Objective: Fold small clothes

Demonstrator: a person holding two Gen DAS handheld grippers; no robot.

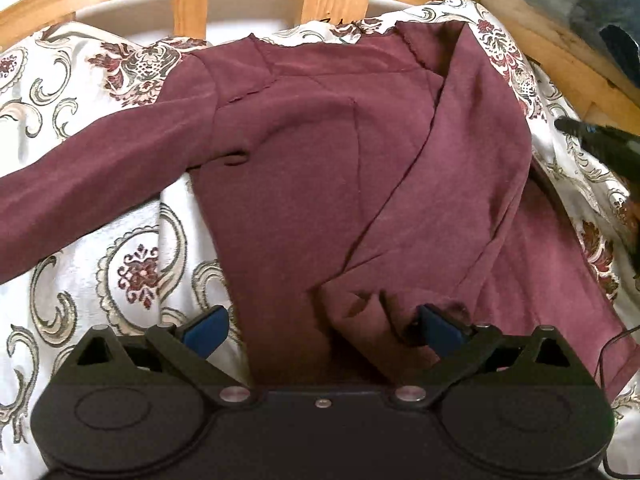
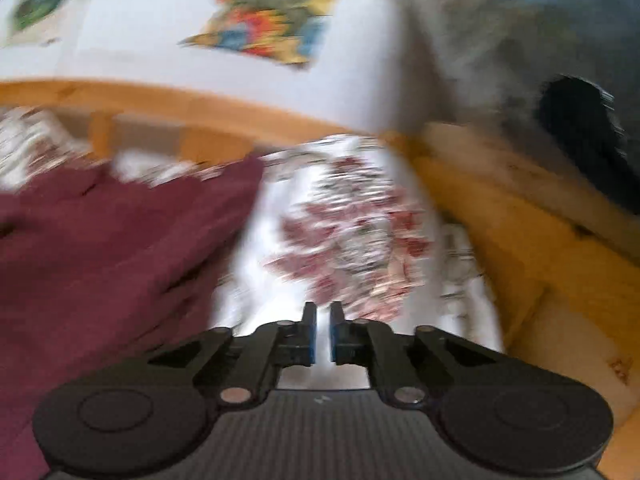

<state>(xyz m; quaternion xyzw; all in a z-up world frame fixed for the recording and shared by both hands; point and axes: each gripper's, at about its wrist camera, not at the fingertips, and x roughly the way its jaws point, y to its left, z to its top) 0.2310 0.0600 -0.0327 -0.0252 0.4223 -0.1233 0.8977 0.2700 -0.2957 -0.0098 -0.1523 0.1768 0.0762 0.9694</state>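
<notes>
The maroon long-sleeved top (image 1: 304, 168) lay spread on a patterned bedspread (image 1: 120, 272) inside a wooden bed frame (image 1: 192, 12). One sleeve (image 1: 80, 192) stretched out flat to the left of the picture; the other side was already folded in over the body, its cuff (image 1: 360, 308) bunched near the bottom hem.

The left gripper (image 1: 324, 330) hovered low over that hem with its jaws spread wide. The right-hand pad sat against the bunched cuff, but nothing was pinched between the pads.

The cloth looked thin, soft and light, likely to drape and crease rather than hold a shape. It would probably slide little on the woven bedspread. A seam, cuff or hem would give the firmest pinch, and the outstretched sleeve's cuff seemed the sensible next hold.

The left wrist view showed the whole garment sharply. The right wrist view was smeared with motion blur, showing only the top's edge (image 2: 120, 240) and bare bedspread ahead of the right gripper (image 2: 323, 330), whose jaws stood nearly closed, a thin gap between them, holding nothing. It also took in a pale wall with colourful pictures (image 2: 272, 20).
</notes>
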